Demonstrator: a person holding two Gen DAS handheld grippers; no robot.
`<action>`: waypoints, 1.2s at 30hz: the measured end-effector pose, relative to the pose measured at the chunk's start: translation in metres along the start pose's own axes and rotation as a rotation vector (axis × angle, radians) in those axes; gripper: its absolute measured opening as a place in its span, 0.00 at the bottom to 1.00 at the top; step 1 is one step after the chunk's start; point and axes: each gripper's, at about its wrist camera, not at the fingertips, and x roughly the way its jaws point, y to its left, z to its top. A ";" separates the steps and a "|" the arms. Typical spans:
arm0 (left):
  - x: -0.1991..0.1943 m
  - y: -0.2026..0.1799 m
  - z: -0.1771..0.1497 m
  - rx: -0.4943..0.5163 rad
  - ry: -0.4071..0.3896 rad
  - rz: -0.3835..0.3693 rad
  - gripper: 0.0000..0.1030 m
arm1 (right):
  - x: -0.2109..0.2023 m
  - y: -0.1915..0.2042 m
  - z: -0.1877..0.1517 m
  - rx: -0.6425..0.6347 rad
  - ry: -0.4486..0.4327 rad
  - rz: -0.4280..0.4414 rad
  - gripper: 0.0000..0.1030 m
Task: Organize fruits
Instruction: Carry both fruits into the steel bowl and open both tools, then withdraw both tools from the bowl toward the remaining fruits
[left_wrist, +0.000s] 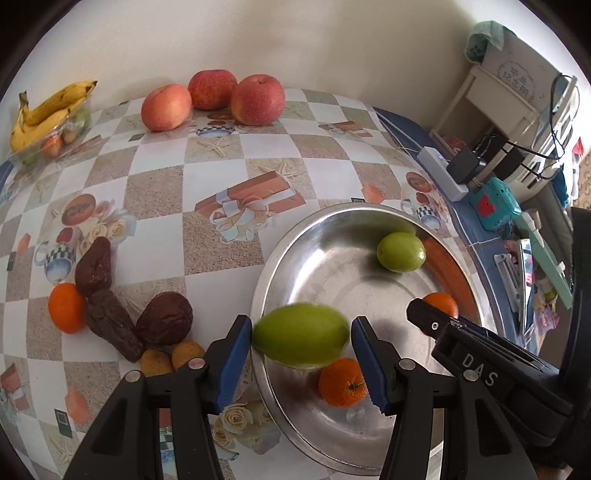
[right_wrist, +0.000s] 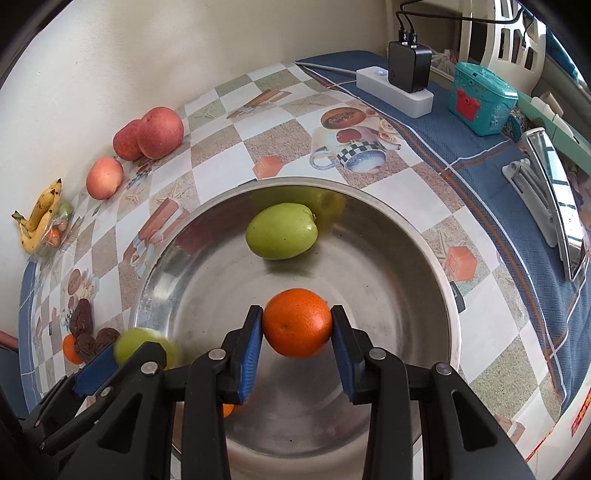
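From the left wrist view, the left hand-held gripper (left_wrist: 301, 363) is gripping a green fruit (left_wrist: 301, 336) between its blue pads and holding it over the near-left rim of the steel bowl (left_wrist: 280, 258), so the step in hand appears to be carrying fruit into the bowl; the next move likely calls for bringing the fruit over the bowl's floor, lowering it and parting the jaws gently so it does not roll onto the others. The bowl is already holding a second green fruit (left_wrist: 400, 252) toward its far side and a small orange (left_wrist: 341, 384) near its front, while a banana bunch (left_wrist: 44, 110) is lying in a clear tray at the far left corner of the surface. From the right wrist view, the right hand-held gripper (right_wrist: 297, 349) is clamping an orange (right_wrist: 297, 323) above the middle of the bowl (right_wrist: 424, 280), and it too seems ready for release once lowered. Three apples (right_wrist: 147, 136) are sitting along the far edge of the surface, and dark wrinkled fruits (right_wrist: 83, 321) are waiting near the left edge, still outside the bowl.
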 end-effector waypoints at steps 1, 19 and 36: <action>-0.001 0.000 0.000 0.002 -0.003 0.000 0.60 | -0.001 0.000 0.000 0.000 -0.003 0.002 0.39; -0.033 0.040 -0.013 -0.038 -0.018 0.161 0.65 | -0.009 0.010 -0.016 -0.112 0.015 0.014 0.51; -0.050 0.103 -0.043 -0.275 0.070 0.280 0.87 | -0.021 0.036 -0.036 -0.233 0.007 -0.015 0.58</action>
